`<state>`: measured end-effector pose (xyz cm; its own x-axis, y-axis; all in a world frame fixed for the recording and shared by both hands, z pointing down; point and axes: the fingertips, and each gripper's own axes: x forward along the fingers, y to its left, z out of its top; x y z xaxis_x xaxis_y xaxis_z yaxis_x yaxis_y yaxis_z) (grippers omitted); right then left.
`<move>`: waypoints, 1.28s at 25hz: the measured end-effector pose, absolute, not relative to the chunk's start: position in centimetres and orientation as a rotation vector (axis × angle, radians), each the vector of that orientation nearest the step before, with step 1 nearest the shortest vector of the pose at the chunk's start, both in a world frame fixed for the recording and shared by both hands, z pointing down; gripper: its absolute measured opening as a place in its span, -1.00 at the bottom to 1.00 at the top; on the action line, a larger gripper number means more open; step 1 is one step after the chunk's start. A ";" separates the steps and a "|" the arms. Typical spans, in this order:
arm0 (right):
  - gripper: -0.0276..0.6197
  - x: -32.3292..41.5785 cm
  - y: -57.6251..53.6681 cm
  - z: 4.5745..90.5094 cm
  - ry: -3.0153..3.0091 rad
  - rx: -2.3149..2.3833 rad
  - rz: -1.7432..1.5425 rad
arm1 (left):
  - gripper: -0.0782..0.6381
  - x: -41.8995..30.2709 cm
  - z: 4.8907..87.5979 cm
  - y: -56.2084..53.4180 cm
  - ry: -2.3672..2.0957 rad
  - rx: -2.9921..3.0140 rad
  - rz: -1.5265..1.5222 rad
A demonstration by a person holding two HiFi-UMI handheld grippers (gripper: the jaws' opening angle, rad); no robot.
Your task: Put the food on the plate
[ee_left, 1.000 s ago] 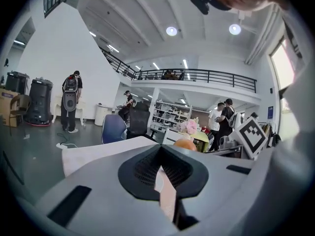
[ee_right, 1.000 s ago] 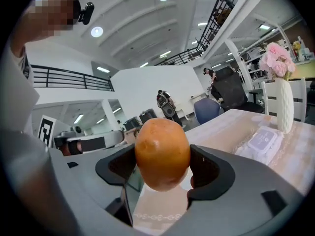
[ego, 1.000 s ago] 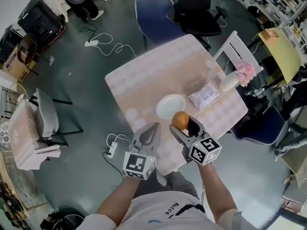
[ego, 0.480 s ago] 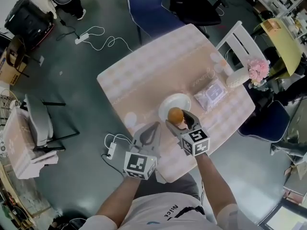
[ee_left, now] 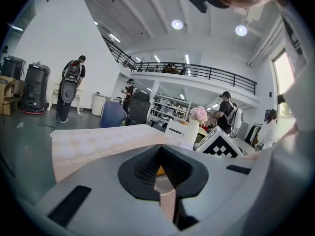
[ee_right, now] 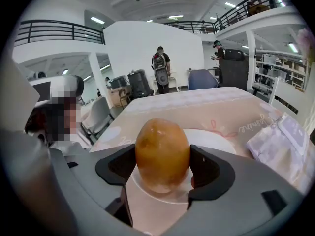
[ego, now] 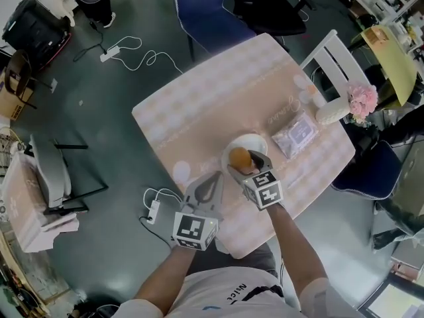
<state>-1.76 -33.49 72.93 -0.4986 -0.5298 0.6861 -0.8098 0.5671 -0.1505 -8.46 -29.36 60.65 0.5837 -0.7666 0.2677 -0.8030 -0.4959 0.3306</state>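
My right gripper (ego: 246, 161) (ee_right: 162, 166) is shut on an orange-brown egg-shaped food item (ego: 240, 158) (ee_right: 162, 154). It holds the food just above the near part of the white plate (ego: 252, 141) (ee_right: 216, 141), which lies on the pink checked table (ego: 212, 105). My left gripper (ego: 209, 184) (ee_left: 160, 173) hangs over the table's near edge to the left of the plate. Its jaws are closed together with nothing between them.
A clear plastic packet (ego: 297, 134) (ee_right: 283, 141) lies right of the plate. A white vase with pink flowers (ego: 344, 106) stands at the table's right edge. Chairs stand at the far side (ego: 205, 12) and a white one (ego: 328, 55) at the right. A power strip (ego: 154, 209) lies on the floor.
The right gripper carried the food forward and to the left, from beside the plate's near rim to over the plate. The left gripper stayed in place.
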 end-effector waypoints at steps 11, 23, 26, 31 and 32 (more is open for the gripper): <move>0.06 -2.4 -34.0 72.9 -2.174 1.003 0.642 | -0.76 -9.3 59.6 -29.7 -1.274 2.376 0.128; 0.10 -1.3 -31.2 65.0 -2.313 1.069 0.691 | -0.76 -8.4 55.2 -27.2 -1.306 2.370 0.140; 0.09 -1.1 -30.1 61.5 -2.399 1.076 0.686 | -0.76 -7.6 53.9 -26.5 -1.317 2.370 0.135; -0.44 0.4 -28.3 55.6 -2.519 1.179 0.671 | -0.76 -6.1 51.0 -24.6 -1.313 2.380 0.126; -0.50 0.7 -27.8 54.5 -2.541 1.192 0.677 | -0.76 -5.7 50.4 -24.0 -1.311 2.382 0.126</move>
<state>0.68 -27.82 54.54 -0.6323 -0.6559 0.4123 -0.7741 0.5565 -0.3018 -5.75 -24.04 50.43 0.5522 -0.7875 0.2737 -0.8252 -0.4694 0.3141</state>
